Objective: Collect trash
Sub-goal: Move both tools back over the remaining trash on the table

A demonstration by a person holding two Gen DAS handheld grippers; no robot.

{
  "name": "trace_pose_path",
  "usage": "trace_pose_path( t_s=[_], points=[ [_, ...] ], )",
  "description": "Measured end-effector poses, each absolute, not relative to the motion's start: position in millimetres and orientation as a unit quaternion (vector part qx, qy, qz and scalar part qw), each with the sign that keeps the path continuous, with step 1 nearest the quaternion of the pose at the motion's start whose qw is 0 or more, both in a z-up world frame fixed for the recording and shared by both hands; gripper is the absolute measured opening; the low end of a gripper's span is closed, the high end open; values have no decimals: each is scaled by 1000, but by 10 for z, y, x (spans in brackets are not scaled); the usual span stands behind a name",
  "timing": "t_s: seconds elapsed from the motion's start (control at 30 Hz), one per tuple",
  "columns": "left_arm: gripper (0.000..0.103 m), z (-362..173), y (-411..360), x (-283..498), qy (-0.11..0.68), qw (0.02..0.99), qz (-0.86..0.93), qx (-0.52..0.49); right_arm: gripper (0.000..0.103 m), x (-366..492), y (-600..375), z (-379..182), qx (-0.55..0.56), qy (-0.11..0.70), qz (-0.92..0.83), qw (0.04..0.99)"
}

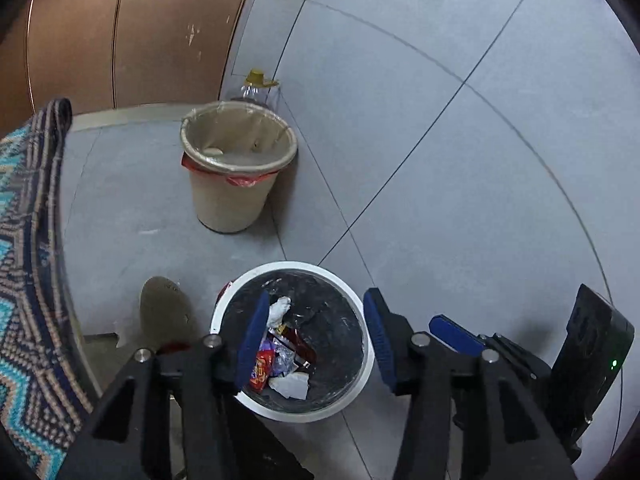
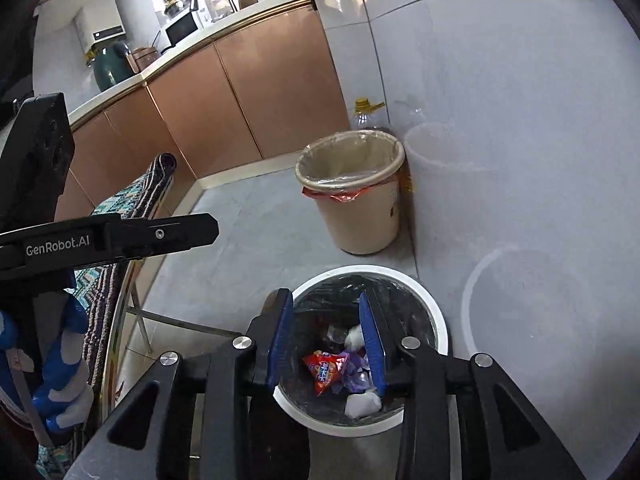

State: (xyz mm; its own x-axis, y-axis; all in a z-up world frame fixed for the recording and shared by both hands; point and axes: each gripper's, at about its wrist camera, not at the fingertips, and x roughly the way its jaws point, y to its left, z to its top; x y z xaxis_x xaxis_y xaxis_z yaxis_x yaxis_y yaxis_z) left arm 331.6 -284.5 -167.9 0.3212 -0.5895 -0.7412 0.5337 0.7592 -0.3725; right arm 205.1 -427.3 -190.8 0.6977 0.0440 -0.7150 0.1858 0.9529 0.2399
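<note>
A white trash bin [image 1: 304, 266] with a black liner stands on the grey tile floor, directly below both grippers. Inside lie a red snack wrapper [image 1: 261, 372], crumpled white tissues [image 1: 279, 308] and purple foil. My left gripper [image 1: 317, 300] hangs over the bin's mouth, open, with nothing between its blue pads. One blue pad [image 1: 454, 335] of the right gripper shows at the lower right. In the right wrist view my right gripper [image 2: 325, 300] is also open over the bin [image 2: 400, 274], above the red wrapper [image 2: 322, 372] and a tissue [image 2: 362, 404].
A beige bin [image 1: 232, 196] lined with clear plastic stands farther off, a yellow-capped bottle [image 1: 256, 84] behind it. Brown cabinets [image 2: 240, 92] line the left under a counter with a microwave [image 2: 182, 30]. A patterned woven cloth [image 1: 24, 240] drapes over a chair at the left.
</note>
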Motion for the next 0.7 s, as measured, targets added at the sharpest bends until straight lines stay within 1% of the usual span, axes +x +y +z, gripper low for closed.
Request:
trace_pose_path(
  t_s=[0.27, 0.5, 0.7],
  points=[
    [47, -1152, -2398, 3051, 409, 853, -322, -25, 34, 1866, -4154, -1523, 149, 349, -32, 925],
    [47, -615, -1762, 2617, 349, 890, -294, -21, 34, 1651, -3845, -1045, 137, 309, 0, 941],
    [47, -273, -1129, 2220, 307, 917, -255, -18, 34, 1499, -3515, -650, 126, 276, 39, 952]
  ],
)
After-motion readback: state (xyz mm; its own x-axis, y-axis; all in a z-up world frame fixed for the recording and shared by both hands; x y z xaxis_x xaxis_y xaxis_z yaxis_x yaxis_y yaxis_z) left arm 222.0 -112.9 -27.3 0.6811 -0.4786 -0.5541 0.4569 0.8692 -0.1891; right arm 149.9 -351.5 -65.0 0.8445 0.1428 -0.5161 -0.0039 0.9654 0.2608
